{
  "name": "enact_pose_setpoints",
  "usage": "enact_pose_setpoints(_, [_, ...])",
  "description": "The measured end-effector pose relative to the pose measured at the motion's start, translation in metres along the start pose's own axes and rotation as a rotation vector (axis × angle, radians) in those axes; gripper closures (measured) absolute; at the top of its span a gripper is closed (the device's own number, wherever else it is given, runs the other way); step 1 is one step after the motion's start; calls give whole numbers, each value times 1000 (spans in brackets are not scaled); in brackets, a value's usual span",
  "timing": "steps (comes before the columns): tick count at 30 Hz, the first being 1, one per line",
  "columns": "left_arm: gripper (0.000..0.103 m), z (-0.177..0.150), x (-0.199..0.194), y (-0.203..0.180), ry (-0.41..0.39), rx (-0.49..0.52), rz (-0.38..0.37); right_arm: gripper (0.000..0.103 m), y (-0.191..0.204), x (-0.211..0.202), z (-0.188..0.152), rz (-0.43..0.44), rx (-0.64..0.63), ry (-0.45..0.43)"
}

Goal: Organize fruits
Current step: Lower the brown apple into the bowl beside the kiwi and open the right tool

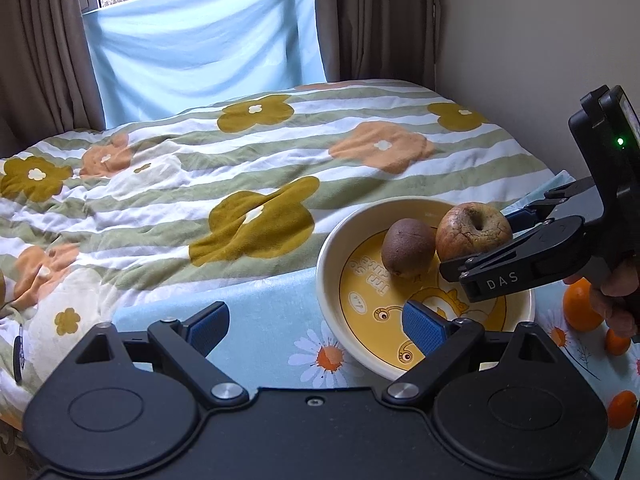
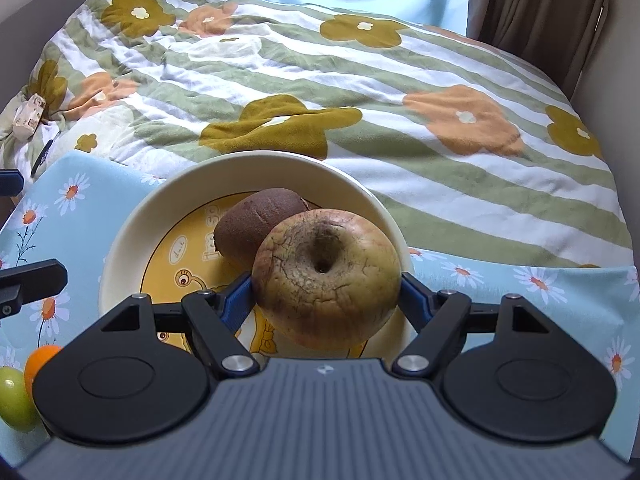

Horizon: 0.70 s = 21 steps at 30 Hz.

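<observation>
Here the right gripper [image 2: 326, 296] has its blue pads closed on a wrinkled apple [image 2: 327, 276], one pad on each flank, the stem hollow turned up toward the camera; the apple hangs over the near part of the cream bowl [image 2: 132, 232], and whether its underside already rests on the yellow floor I cannot tell, since the fruit hides what lies beneath it; the move to come, I judge, turns on that small drop, straight down from the jaws and just short of the brown kiwi [image 2: 256, 224], which lies right behind the apple with its long axis running across the bowl; the two look to be touching or very nearly so, so a release could nudge the kiwi; the left gripper [image 1: 316, 328] hovers nearby with jaws wide and nothing between them, its right pad over the bowl's near rim, farther from the apple than the right; beyond the bowl stretches a flowered quilt [image 2: 400, 140]; at the cloth's edge an orange [image 1: 582, 304] and smaller ones are half cut off by the person's hand [image 1: 616, 300], and a green fruit [image 2: 14, 398] is partly hidden behind the right gripper's body.
</observation>
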<state>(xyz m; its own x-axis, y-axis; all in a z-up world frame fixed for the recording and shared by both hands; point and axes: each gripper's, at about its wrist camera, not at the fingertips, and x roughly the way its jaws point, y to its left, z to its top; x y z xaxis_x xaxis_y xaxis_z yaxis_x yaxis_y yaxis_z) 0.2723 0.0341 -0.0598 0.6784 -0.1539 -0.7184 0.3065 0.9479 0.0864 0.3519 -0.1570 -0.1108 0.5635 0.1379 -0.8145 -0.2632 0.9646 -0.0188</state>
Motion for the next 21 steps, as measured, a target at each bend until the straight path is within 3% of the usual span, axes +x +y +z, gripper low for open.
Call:
enact_pose_setpoints(5, [7,0,-2,1,3,-2,-2,0,6,-14,1,-64,-25,-65])
enact_pose_setpoints(21, [7,4,-50,-14,-78,-22,25,1,-12,-83,-8,-21,89,-137])
